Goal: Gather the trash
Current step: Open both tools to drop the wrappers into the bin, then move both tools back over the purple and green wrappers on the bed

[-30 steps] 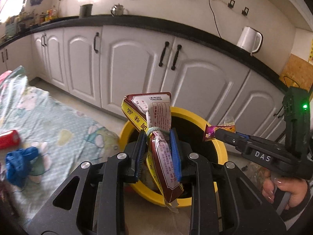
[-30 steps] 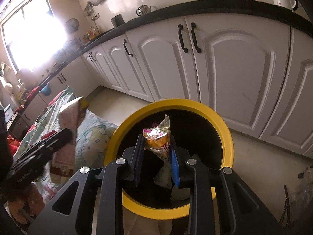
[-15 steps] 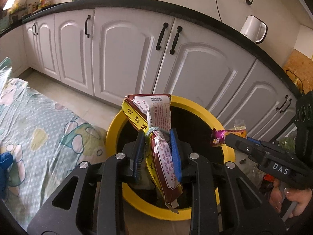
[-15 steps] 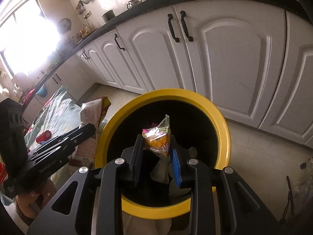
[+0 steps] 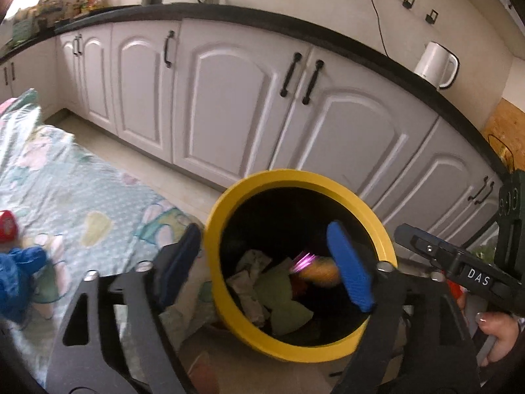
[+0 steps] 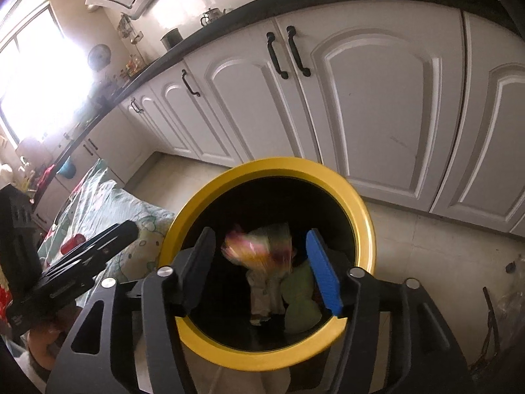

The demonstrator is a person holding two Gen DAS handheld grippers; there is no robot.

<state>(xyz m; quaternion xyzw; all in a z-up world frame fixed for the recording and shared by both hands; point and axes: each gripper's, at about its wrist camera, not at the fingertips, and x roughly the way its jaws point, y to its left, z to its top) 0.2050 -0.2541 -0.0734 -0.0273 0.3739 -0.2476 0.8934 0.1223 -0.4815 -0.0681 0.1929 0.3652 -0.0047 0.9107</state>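
Yellow bin [image 6: 366, 229]: we see both tools [image 5: 265, 262] [image 6: 261, 271] just opening, empty; wrapper [image 6: 256, 252] above it, light and crinkly.

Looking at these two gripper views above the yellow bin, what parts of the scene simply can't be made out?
- Falling orange and pink snack wrapper: motion-blurred in both wrist views, print unreadable.
- Bottom of the yellow-rimmed black bin: dark, litter only partly shown, near side hidden by the left gripper.
- Blue crumpled cloth and red item on the patterned sheet: cut off by the left-wrist view's edge.
- Window area, right-wrist view: washed out by glare.
- Right gripper: open jaws hide the bin's near rim.
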